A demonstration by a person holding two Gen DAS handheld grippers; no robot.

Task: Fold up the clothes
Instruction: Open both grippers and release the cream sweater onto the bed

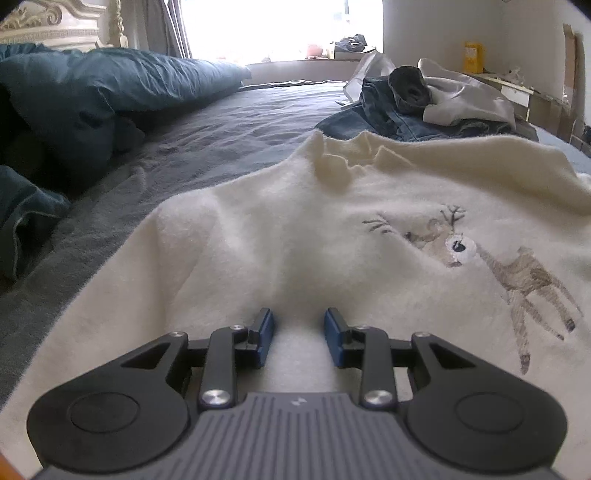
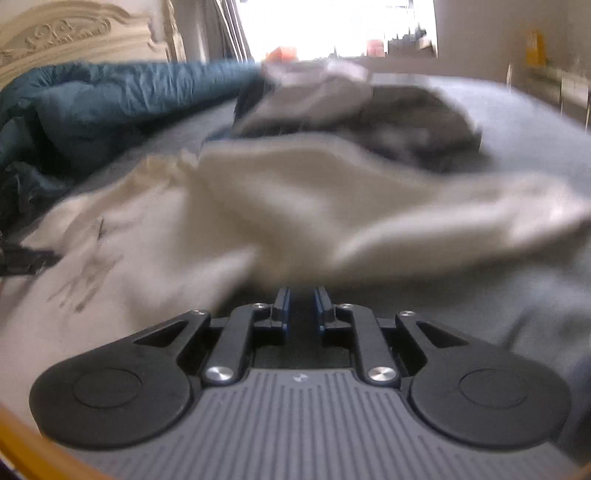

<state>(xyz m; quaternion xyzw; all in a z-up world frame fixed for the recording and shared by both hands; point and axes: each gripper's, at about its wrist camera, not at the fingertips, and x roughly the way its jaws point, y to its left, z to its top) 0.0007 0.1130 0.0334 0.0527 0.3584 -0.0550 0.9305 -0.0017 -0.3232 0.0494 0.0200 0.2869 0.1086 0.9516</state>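
A cream fleece sweater [image 1: 280,236] with an embroidered deer [image 1: 517,273] lies spread on the grey bed sheet [image 1: 236,122], its neckline [image 1: 343,155] at the far end. My left gripper [image 1: 299,332] hovers over its lower part, blue pads apart, with only flat cloth showing in the gap. The right wrist view is blurred. There the same sweater [image 2: 280,206] is bunched into a thick fold that runs to the right. My right gripper [image 2: 302,301] sits just short of that fold, its jaws slightly apart with a dark, bare gap between them.
A teal duvet [image 1: 92,96] is heaped along the left side, below a carved headboard [image 2: 66,33]. A pile of jeans and pale garments [image 1: 424,99] lies beyond the sweater, at its far right. A bright window [image 1: 280,26] and a low shelf [image 1: 513,85] are behind.
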